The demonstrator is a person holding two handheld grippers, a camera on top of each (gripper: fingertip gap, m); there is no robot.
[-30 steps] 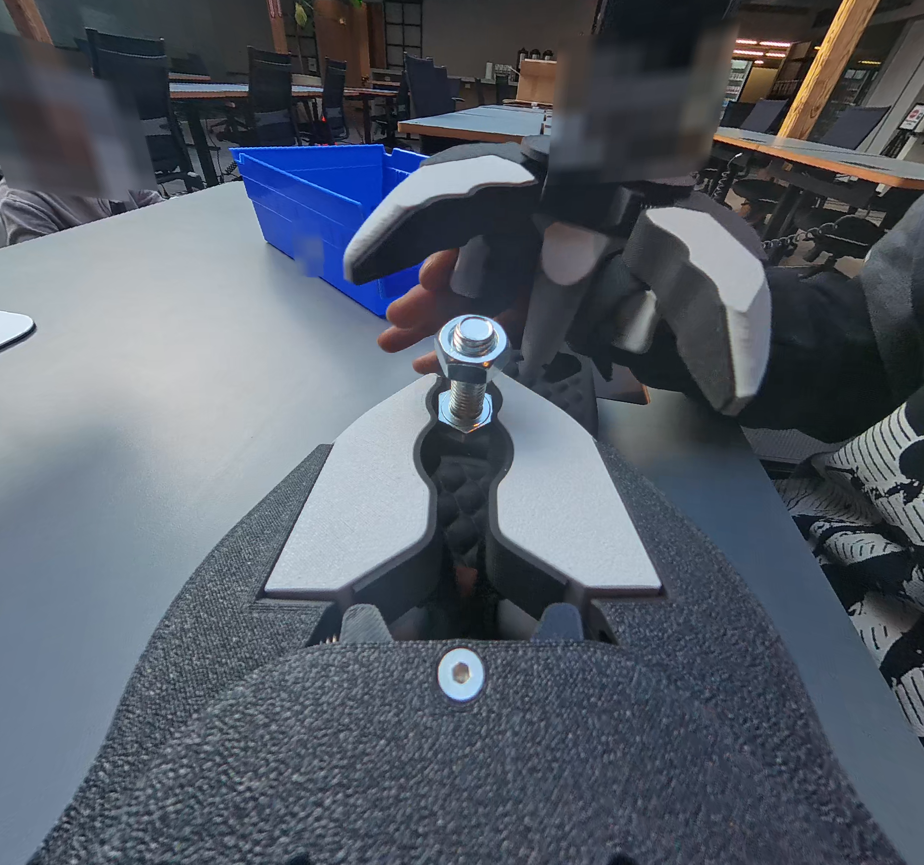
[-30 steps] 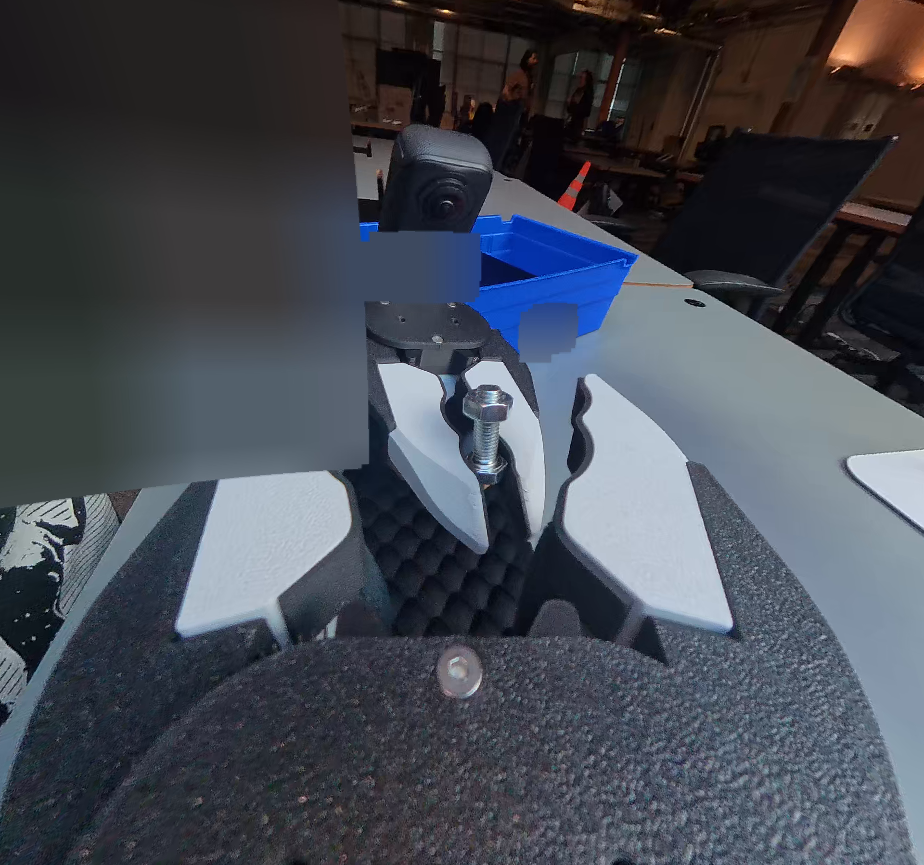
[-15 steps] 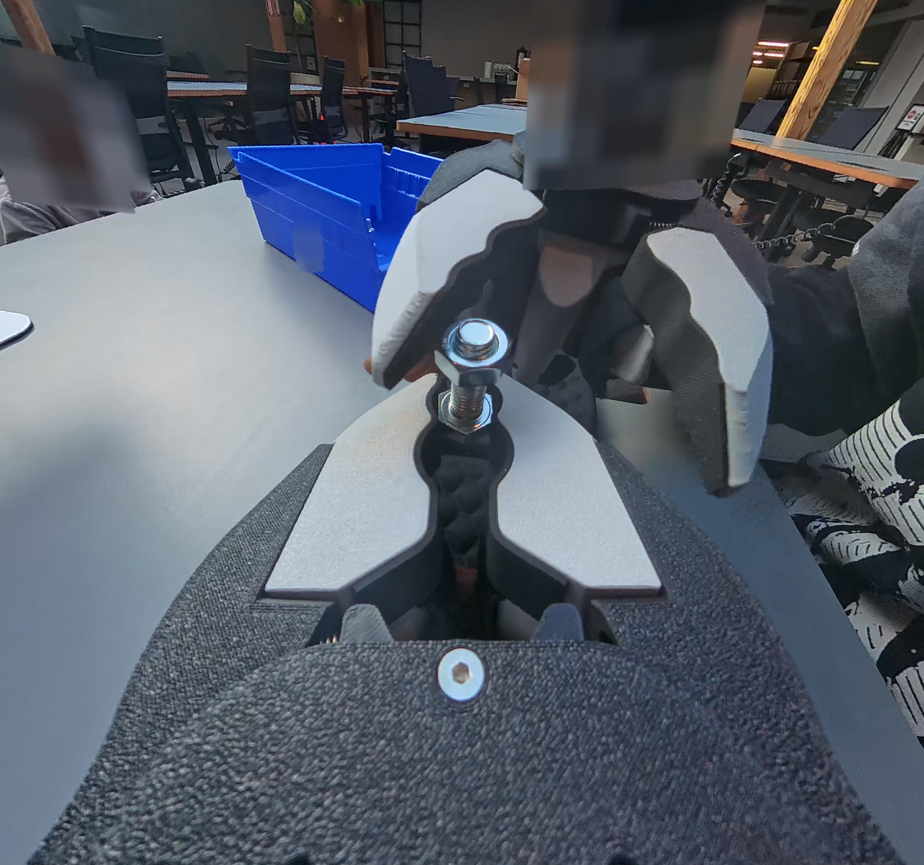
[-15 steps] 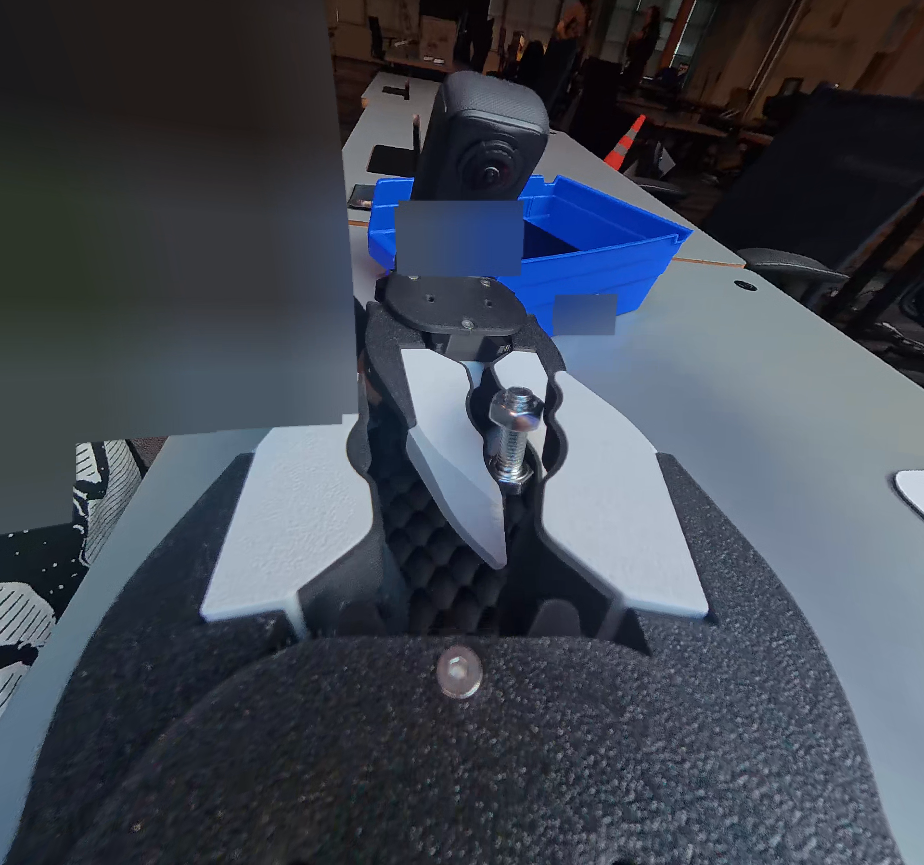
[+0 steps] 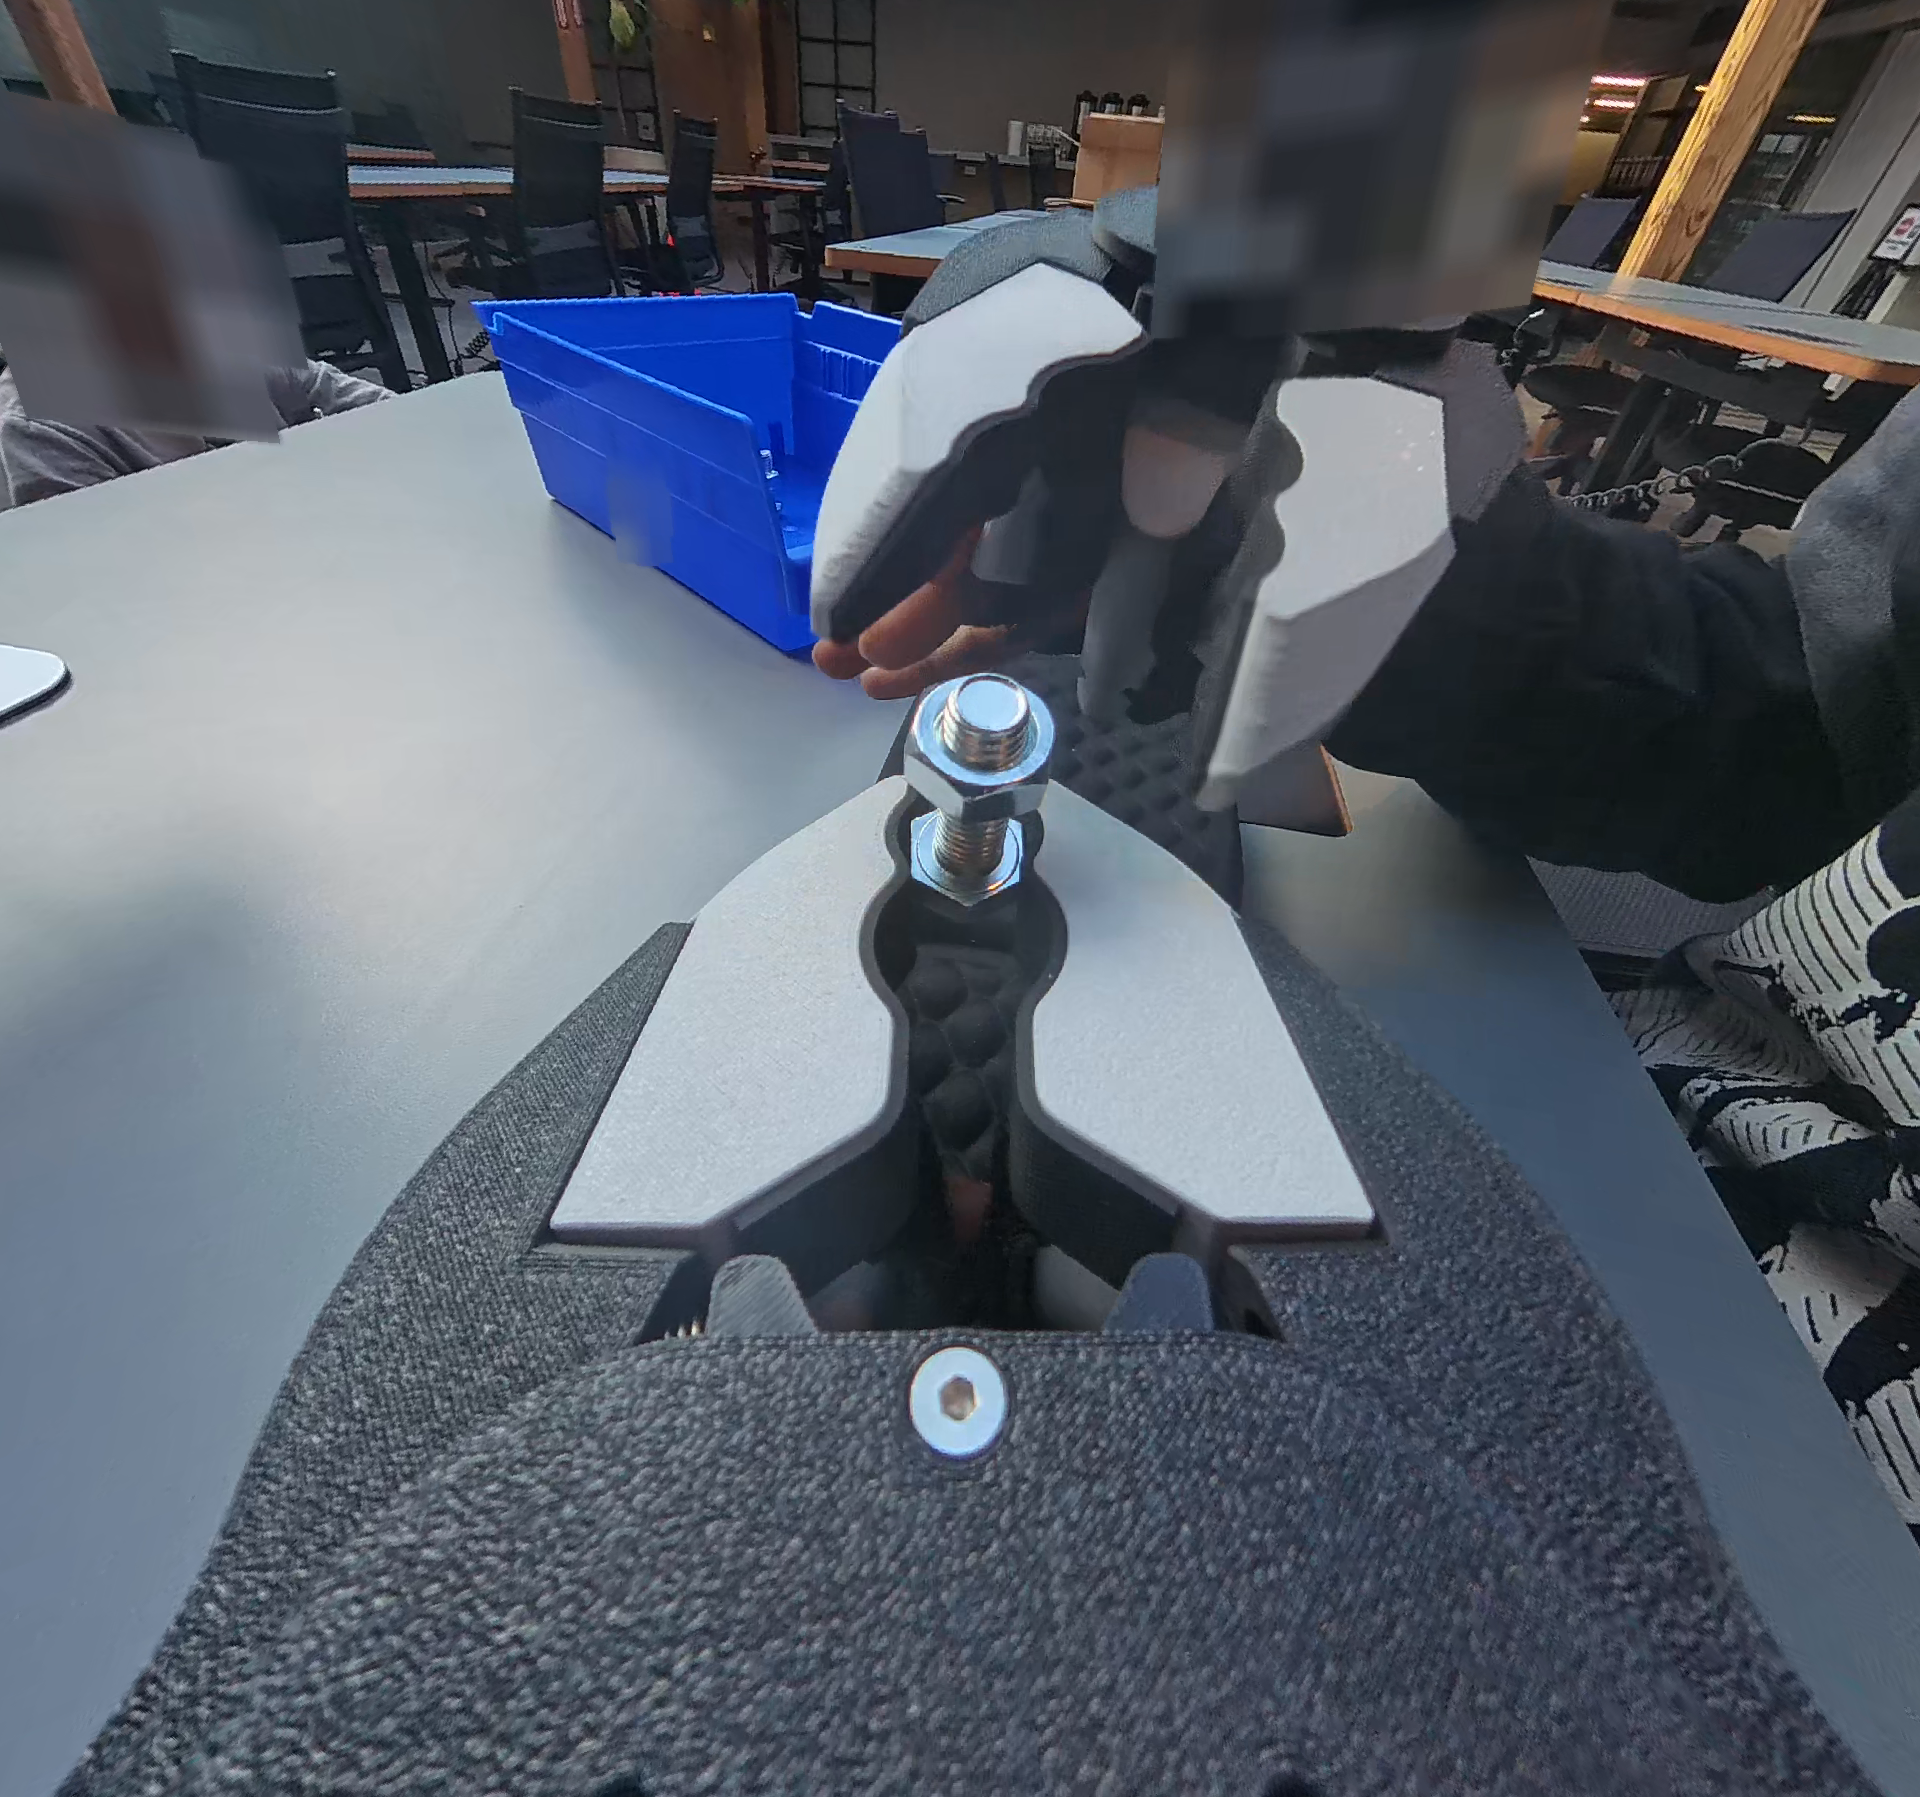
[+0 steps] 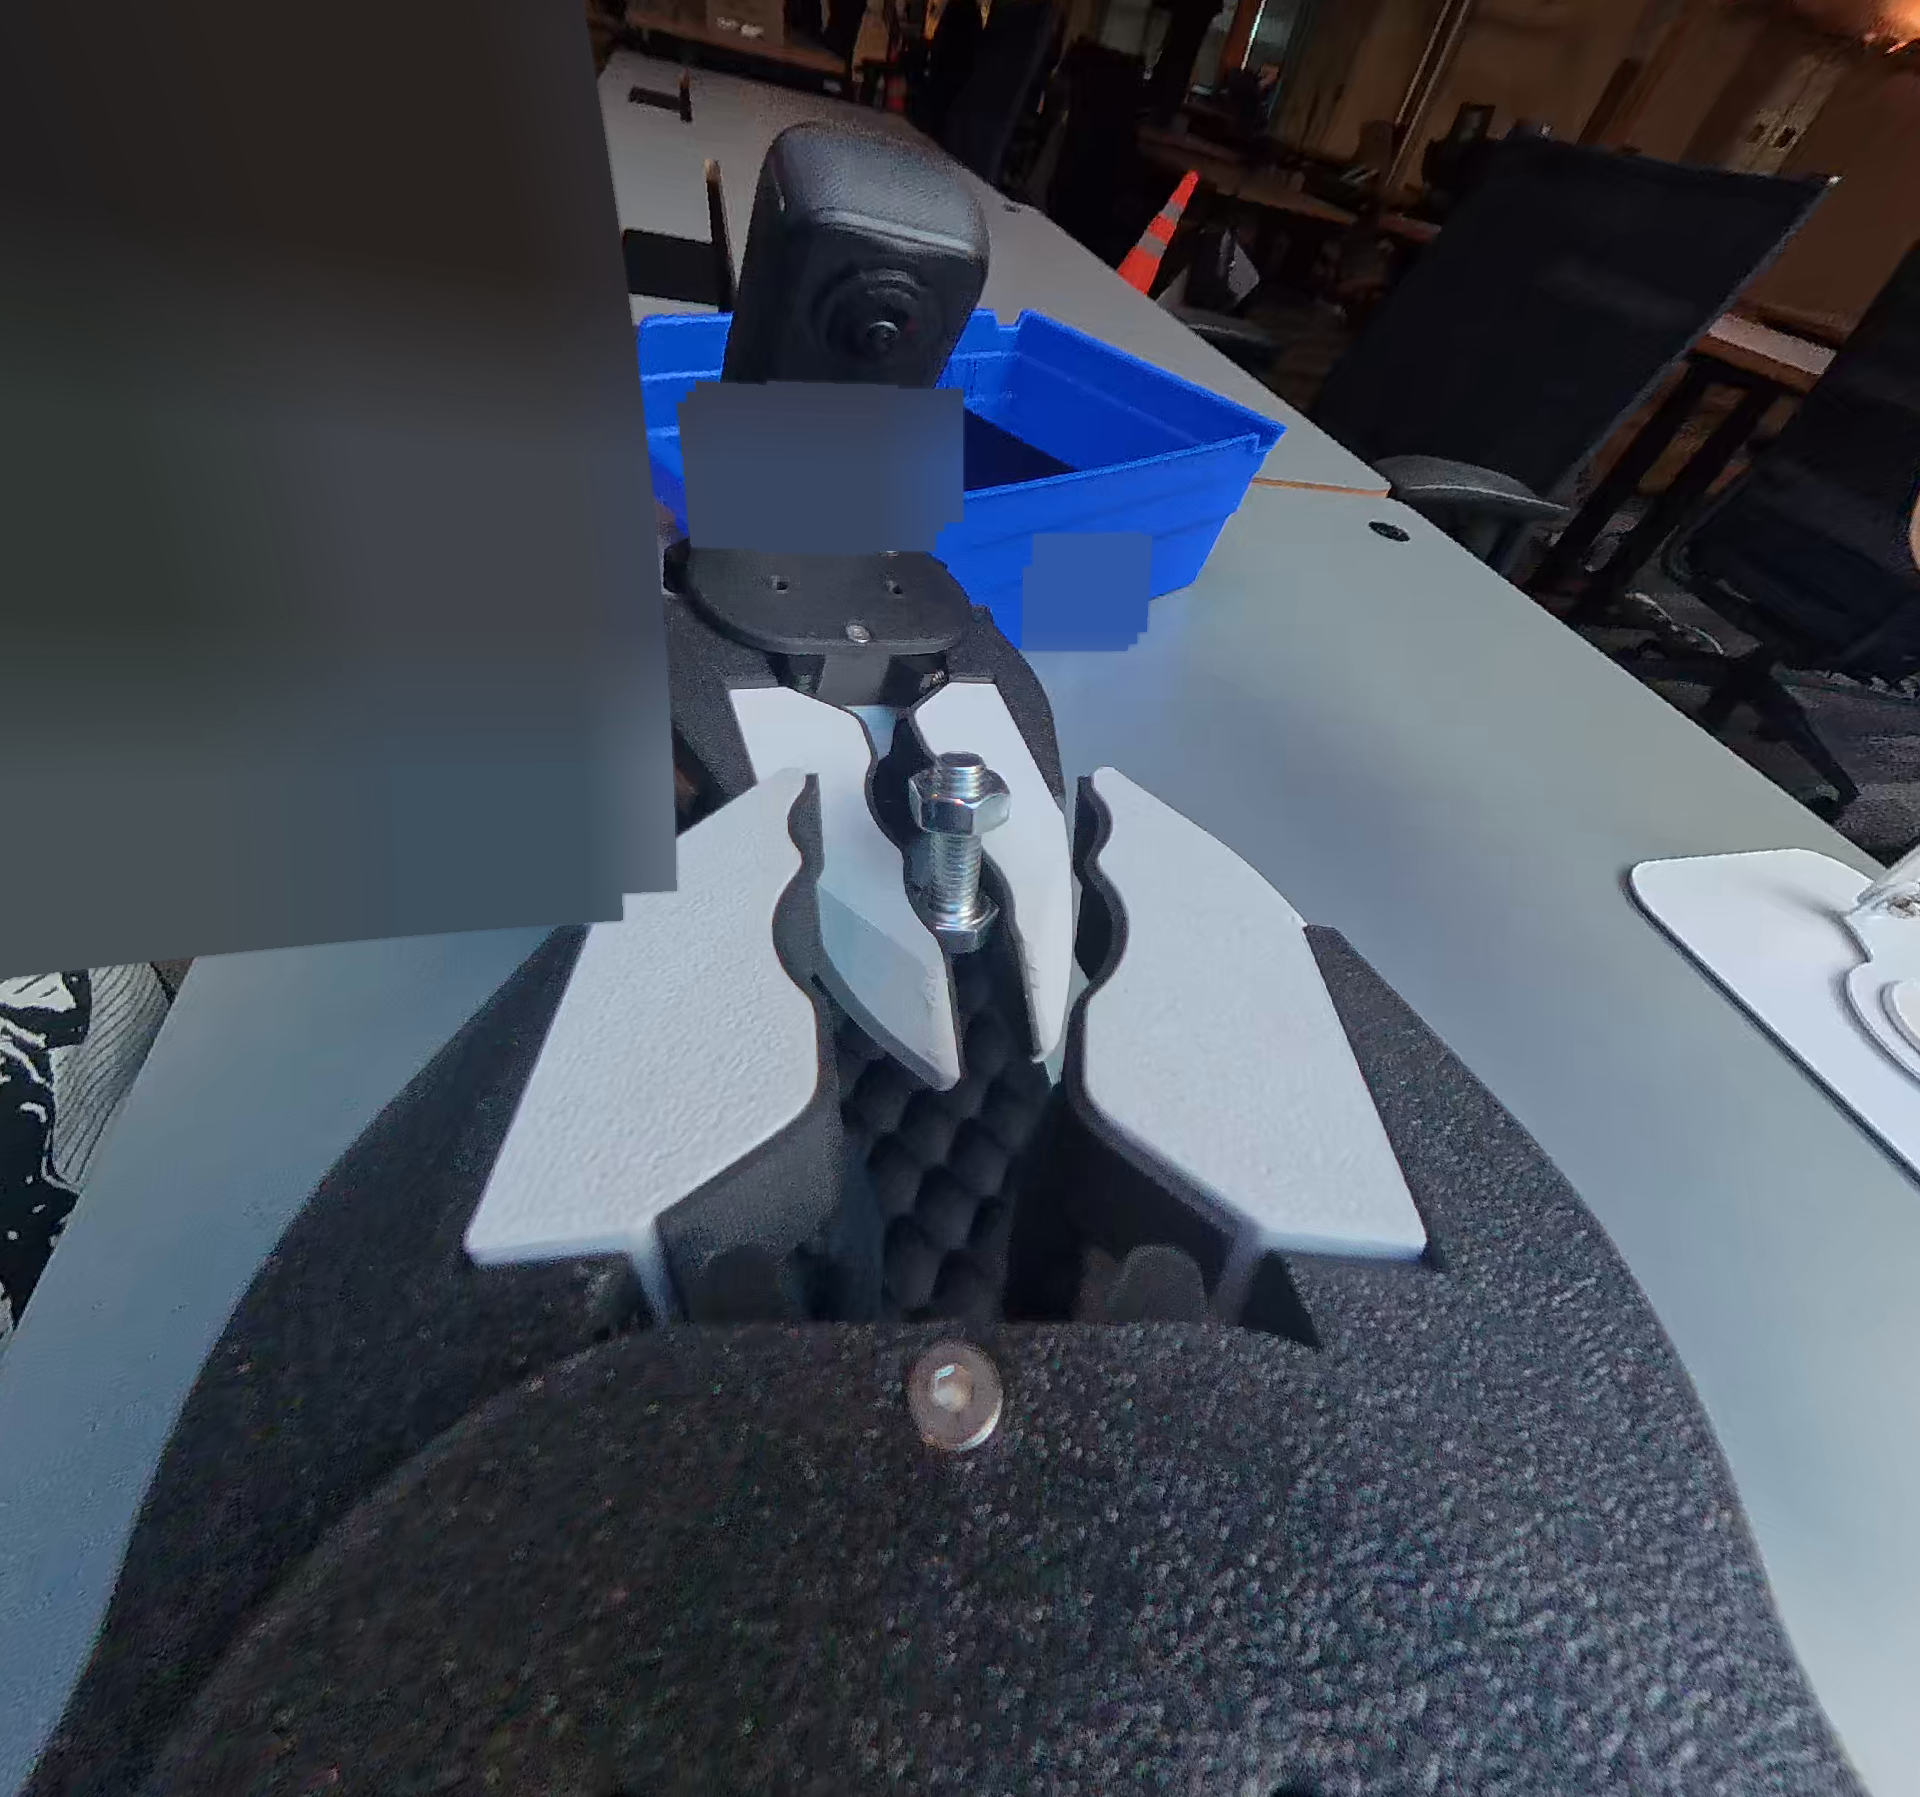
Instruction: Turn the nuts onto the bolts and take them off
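Left gripper (image 5: 966, 838) clamped on bolt (image 5: 968, 838); nut (image 5: 977, 760) near the tip, almost off. Right gripper (image 6: 940, 791) open, not touching.

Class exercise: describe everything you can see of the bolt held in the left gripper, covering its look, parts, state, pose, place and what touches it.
The bolt is bright silvery metal, seemingly steel, with a threaded shank. It stands upright, head down, its hex head clamped at the tips of the left gripper, whose jaws are closed on it. A hex nut sits near the top of the shank, the flat bolt end showing just above it. The open right gripper hovers just behind, not touching. It is held above the grey table.
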